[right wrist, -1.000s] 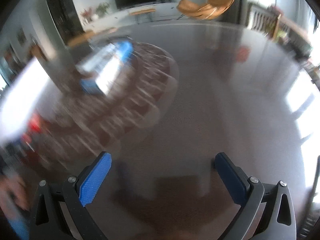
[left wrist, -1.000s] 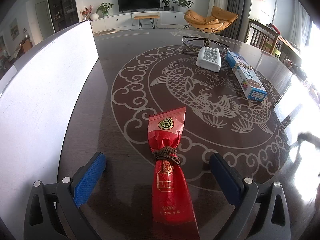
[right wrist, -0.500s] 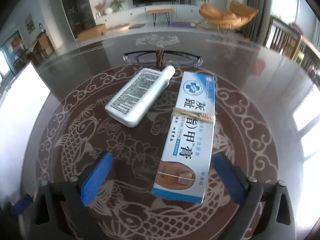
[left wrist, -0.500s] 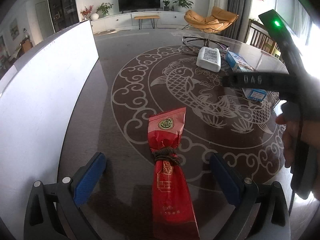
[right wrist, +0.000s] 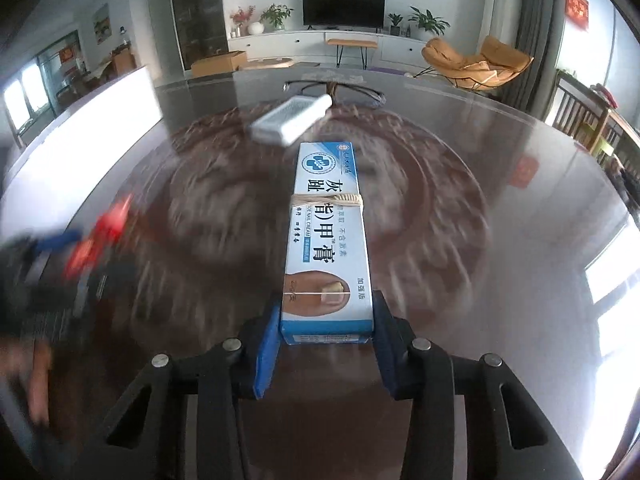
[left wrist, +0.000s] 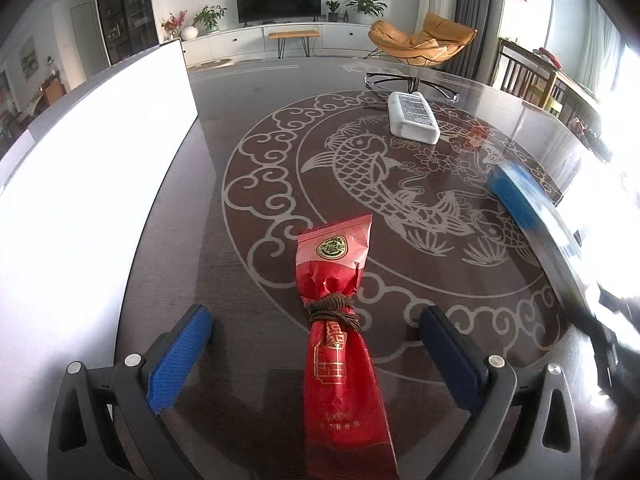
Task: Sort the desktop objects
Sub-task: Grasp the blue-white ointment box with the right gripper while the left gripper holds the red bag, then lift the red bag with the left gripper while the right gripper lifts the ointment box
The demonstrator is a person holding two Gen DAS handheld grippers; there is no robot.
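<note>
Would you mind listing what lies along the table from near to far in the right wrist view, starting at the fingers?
Right gripper, its jaws closing on the near end of the nail cream box → white bottle → eyeglasses.

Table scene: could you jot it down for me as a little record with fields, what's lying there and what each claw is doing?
Surface: dark table with a fish pattern
Left claw: open, astride a red packet, not touching it
Right claw: closing on the near end of a blue and white cream box
Farther back: white bottle lying flat, glasses behind it
Left side: white board
</note>
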